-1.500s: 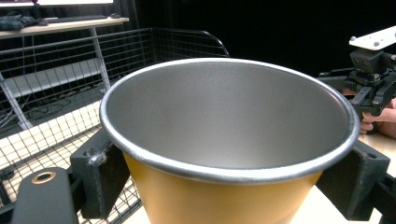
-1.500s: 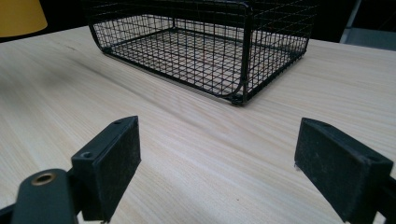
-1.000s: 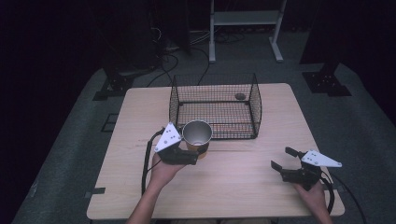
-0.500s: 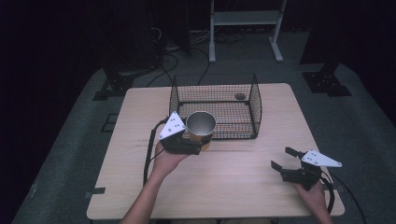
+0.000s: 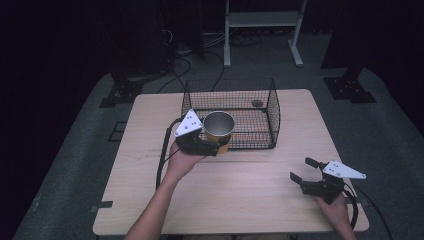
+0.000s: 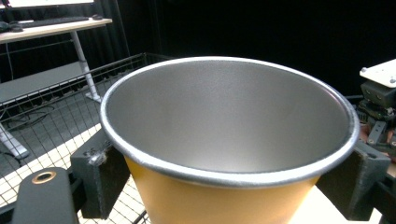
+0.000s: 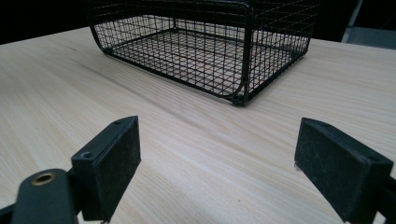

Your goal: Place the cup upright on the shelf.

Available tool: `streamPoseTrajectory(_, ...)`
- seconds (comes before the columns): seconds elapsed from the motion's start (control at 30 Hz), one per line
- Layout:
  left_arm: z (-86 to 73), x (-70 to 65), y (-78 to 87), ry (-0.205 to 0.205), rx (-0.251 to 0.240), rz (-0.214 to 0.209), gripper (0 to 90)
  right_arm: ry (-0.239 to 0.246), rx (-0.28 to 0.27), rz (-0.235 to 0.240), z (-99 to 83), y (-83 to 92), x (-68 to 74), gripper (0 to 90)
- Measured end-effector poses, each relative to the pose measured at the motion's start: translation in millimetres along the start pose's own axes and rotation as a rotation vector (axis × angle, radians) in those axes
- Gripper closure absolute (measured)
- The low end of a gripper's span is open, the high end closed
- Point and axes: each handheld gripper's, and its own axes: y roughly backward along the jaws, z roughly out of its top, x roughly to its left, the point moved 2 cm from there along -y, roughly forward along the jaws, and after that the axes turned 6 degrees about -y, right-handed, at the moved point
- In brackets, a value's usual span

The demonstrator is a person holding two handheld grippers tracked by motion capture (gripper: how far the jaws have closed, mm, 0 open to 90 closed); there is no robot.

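An orange cup (image 5: 219, 131) with a silvery inside hangs upright over the front left wall of the black wire basket (image 5: 276, 112). My left gripper (image 5: 221, 143) is shut on the cup below its rim. In the left gripper view the cup (image 6: 224, 140) sits close up, with a black pad (image 6: 100, 177) pressed on each side of it. My right gripper (image 5: 303, 169) rests low near the table's front right, open with nothing between its jaws. In the right gripper view the right gripper (image 7: 217, 163) faces the basket (image 7: 205, 51) across bare wood.
A small dark round object (image 5: 257, 103) lies in the basket's far right corner. The wooden table (image 5: 250, 200) has free room in front of the basket. A white metal rack (image 5: 260, 20) stands on the floor behind the table. Cables trail from both grippers.
My left gripper has carried the cup up and to the right, from in front of the basket to over its front left wall. The right gripper has stayed put.
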Motion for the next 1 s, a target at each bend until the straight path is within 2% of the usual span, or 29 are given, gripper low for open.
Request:
streamPoseTrajectory(0.47,11.6,15.6,-20.3,0.009,0.009,-0.008,14.0,0.001,-0.003,0.002,0.0,-0.1,-0.1,13.4)
streamPoseTrajectory(0.73,17.7,20.2,-32.3,0.011,0.014,-0.017,14.0,-0.001,-0.005,0.006,0.1,-0.1,-0.5,13.4)
streamPoseTrajectory(1.0,17.8,27.7,-43.0,0.023,0.022,-0.024,14.0,-0.003,-0.007,0.007,0.1,0.0,-0.7,13.4)
